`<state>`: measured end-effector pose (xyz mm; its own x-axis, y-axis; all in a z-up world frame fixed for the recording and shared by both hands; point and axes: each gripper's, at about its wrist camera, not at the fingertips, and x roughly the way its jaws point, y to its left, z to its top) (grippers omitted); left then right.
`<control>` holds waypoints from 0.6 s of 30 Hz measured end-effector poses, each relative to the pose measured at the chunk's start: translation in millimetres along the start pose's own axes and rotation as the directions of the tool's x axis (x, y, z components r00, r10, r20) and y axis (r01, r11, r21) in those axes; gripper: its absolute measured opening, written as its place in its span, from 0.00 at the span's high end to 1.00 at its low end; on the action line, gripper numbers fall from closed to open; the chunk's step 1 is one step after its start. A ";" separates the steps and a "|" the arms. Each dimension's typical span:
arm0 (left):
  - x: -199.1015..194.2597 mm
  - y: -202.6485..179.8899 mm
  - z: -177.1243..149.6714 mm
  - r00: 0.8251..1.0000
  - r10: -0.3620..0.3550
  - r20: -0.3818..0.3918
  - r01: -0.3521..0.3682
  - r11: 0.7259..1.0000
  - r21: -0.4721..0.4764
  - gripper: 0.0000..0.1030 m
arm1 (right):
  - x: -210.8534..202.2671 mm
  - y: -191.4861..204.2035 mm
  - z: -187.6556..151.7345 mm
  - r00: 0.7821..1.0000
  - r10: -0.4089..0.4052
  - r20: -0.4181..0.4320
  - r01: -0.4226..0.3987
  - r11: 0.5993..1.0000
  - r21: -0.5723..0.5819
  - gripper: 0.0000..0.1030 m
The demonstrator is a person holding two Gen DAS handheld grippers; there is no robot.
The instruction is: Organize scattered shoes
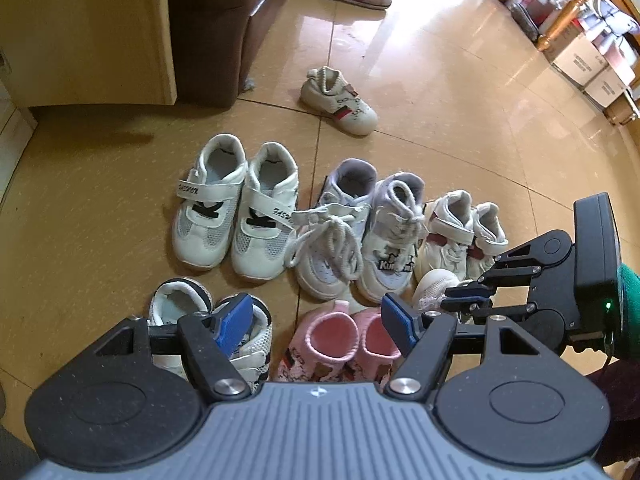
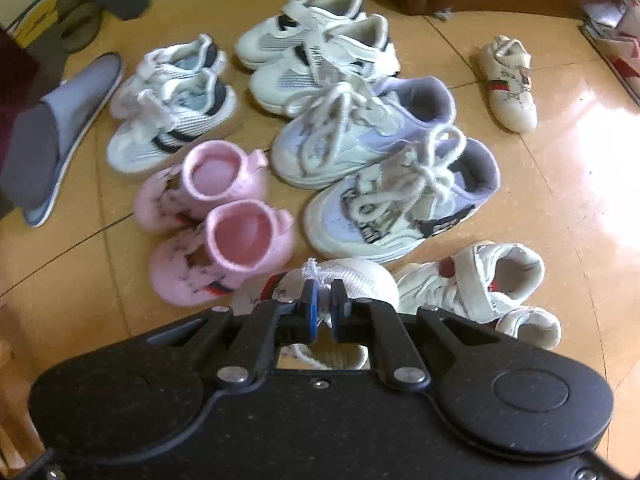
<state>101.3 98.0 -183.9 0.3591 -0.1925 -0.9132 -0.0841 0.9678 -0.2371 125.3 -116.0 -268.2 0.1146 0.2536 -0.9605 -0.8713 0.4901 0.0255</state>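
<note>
Five pairs grouped on tan floor tiles. Right gripper clamped on cream knit shoe beside them; its single mate well apart. Left gripper agape, empty.

Shoes paired in rows on the floor

We see the strap pair left of the laced pair, the bootie pair nearer us, and one single shoe lying well apart behind them.
</note>
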 end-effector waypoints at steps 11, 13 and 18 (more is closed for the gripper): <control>8.5 -12.4 1.7 1.000 -0.014 -0.012 0.014 1.000 0.026 0.32 | -5.7 -12.1 -0.9 0.999 0.013 0.035 -0.015 0.998 0.053 0.76; 8.1 -11.3 0.9 1.000 -0.012 -0.012 0.012 1.000 0.022 0.32 | -1.8 -5.2 -0.9 1.000 -0.019 0.020 0.019 1.000 -0.003 0.70; 5.1 -5.2 1.7 1.000 -0.011 -0.003 0.011 1.000 0.004 0.32 | 6.1 4.4 13.4 0.997 -0.082 0.010 0.083 0.989 -0.124 0.67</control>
<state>105.2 92.2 -186.8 0.3573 -0.2033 -0.9116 -0.0768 0.9663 -0.2456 128.6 -101.2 -270.2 0.1905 0.2205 -0.9566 -0.9114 0.4019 -0.0889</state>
